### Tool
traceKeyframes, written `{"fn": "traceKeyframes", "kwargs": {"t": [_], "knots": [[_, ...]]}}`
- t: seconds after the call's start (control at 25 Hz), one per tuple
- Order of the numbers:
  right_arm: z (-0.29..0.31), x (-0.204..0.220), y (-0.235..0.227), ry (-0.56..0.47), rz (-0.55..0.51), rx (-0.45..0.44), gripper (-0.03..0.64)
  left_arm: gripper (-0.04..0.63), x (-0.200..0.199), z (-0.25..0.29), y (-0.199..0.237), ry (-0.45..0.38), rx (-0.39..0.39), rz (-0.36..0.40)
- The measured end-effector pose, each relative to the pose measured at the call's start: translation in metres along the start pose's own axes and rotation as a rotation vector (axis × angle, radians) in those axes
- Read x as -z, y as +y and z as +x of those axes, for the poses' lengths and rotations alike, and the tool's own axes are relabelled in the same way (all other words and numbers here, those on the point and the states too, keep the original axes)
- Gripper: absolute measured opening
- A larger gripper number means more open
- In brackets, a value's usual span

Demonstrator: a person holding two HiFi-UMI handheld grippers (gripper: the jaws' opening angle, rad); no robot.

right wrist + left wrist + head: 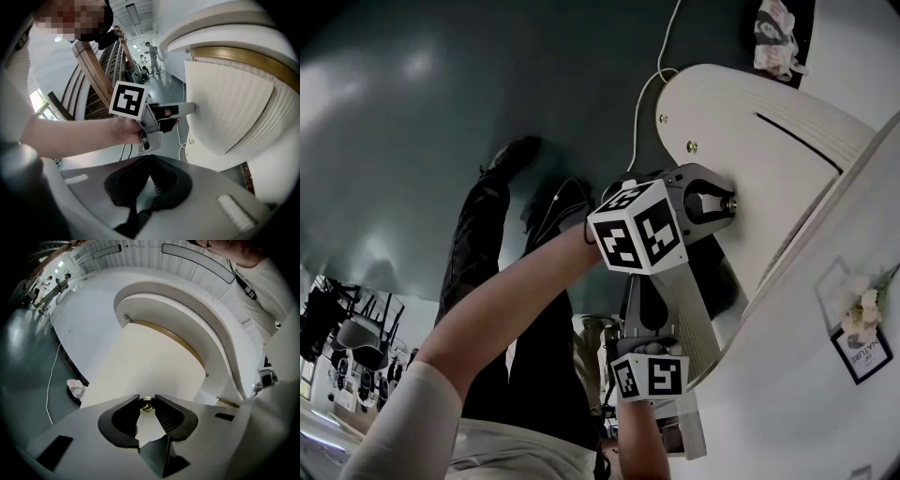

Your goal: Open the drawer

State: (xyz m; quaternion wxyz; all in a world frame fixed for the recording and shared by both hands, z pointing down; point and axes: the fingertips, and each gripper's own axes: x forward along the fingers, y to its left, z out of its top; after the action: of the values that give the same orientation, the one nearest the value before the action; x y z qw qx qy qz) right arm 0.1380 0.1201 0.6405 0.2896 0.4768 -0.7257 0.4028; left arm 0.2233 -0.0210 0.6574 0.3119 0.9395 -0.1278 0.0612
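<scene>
The drawer front point(769, 197) is white, curved and ribbed, under a white rounded top with a brass band point(173, 338). A small brass knob point(147, 404) sticks out of it. My left gripper point(147, 401) points almost level at the front, and its black pads press on the knob from both sides. In the head view the left gripper point(722, 202) reaches the knob point(730, 202) just past its marker cube. My right gripper point(149, 158) hangs back, pointing downward, shut with nothing in it. From there I see the left gripper point(190, 108) against the drawer front point(225, 112).
A white cable point(645, 103) runs over the dark floor beside the cabinet, and a crumpled cloth point(75, 389) lies by its base. A framed picture point(861, 342) hangs on the white wall. The person's legs point(487, 253) stand close behind. Chairs point(356, 328) are far off.
</scene>
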Motion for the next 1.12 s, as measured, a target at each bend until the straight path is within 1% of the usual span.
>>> {"fn": "traceKeyframes", "kwargs": {"t": [0.36,0.8,1.12], "knots": [[-0.003,0.003,0.010,-0.007,-0.012,0.007,0.011,0.104,0.004,-0.017,-0.001,0.020,-0.006,-0.007],[-0.002,0.007,0.039,-0.021,0.009,0.014,0.011,0.104,0.014,-0.056,-0.001,0.040,-0.018,-0.008],[-0.002,0.007,0.048,-0.023,0.012,0.016,0.011,0.104,0.018,-0.071,-0.001,0.061,-0.021,-0.014]]}}
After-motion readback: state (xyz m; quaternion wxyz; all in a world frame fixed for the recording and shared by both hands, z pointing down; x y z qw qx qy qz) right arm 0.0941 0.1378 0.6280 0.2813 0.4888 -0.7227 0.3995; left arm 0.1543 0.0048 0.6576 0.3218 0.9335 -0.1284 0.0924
